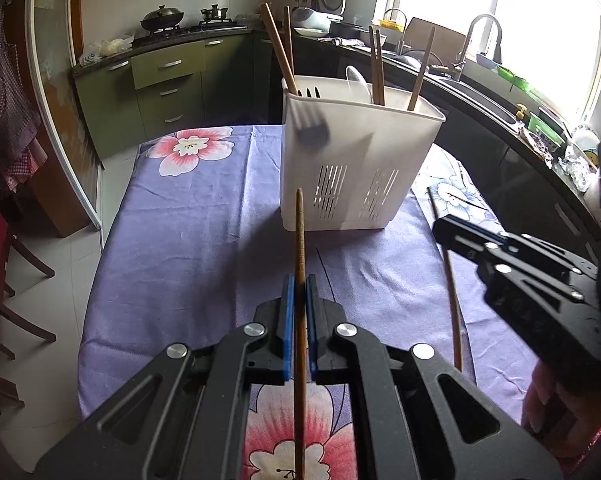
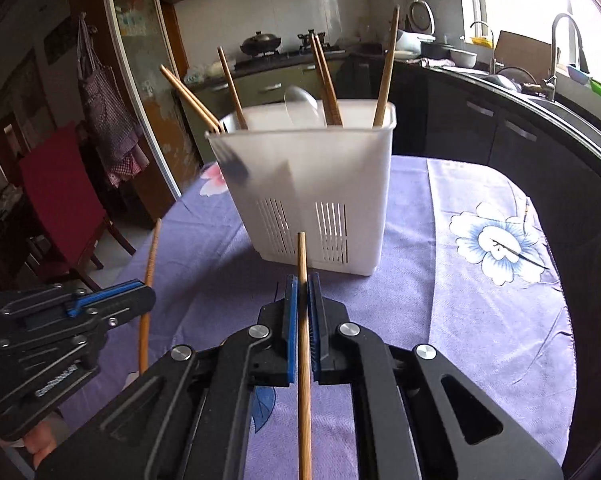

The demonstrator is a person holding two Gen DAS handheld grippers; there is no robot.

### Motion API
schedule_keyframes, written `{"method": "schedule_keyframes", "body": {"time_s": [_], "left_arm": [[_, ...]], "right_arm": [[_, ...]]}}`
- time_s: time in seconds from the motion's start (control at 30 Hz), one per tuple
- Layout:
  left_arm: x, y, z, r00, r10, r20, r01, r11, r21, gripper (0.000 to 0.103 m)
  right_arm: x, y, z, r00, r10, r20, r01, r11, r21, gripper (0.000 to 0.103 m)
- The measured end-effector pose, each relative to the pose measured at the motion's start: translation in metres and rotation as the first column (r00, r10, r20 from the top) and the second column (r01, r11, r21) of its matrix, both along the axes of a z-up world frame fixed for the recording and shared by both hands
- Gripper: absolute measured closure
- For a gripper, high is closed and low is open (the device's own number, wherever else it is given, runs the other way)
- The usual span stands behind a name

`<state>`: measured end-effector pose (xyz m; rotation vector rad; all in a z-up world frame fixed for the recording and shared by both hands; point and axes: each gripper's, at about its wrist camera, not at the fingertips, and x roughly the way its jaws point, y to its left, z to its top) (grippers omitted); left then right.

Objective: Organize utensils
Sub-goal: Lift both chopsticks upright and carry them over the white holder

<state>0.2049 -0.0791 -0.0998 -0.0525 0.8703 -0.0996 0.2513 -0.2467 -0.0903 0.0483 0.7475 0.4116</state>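
Observation:
My left gripper is shut on a dark brown chopstick that points up toward the white slotted utensil holder on the table. My right gripper is shut on a lighter wooden chopstick, just short of the same holder. Each gripper also shows in the other's view: the right gripper with its chopstick at the right, the left gripper with its chopstick at the left. Several chopsticks, a fork and a white spoon stand in the holder.
A purple flowered tablecloth covers the table. A dark kitchen counter with a sink and tap curves along the right. A red chair stands at the table's left side. A hand grips the right tool.

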Motion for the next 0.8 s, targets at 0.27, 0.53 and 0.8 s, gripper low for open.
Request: {"method": "schedule_keyframes", "body": {"time_s": [0.27,0.53,0.8], "left_arm": [[-0.015,0.002,0.015,0.999,0.002,0.043,-0.002,1.000,-0.003,0.097],[-0.037,0.001,0.040,0.993,-0.010,0.120,0.010,1.000,0.000,0.097],[-0.049,0.000,0.057,0.988,-0.019,0.154,0.019,1.000,0.003,0.097]], "right_arm": [[-0.049,-0.030,0.056,0.991,-0.029,0.131,0.016,0.995,0.098,0.097],[-0.087,-0.048,0.071,0.985,-0.041,0.165,0.023,0.993,0.113,0.097],[-0.098,-0.042,0.076,0.980,-0.030,0.194,0.008,0.994,0.112,0.097]]}}
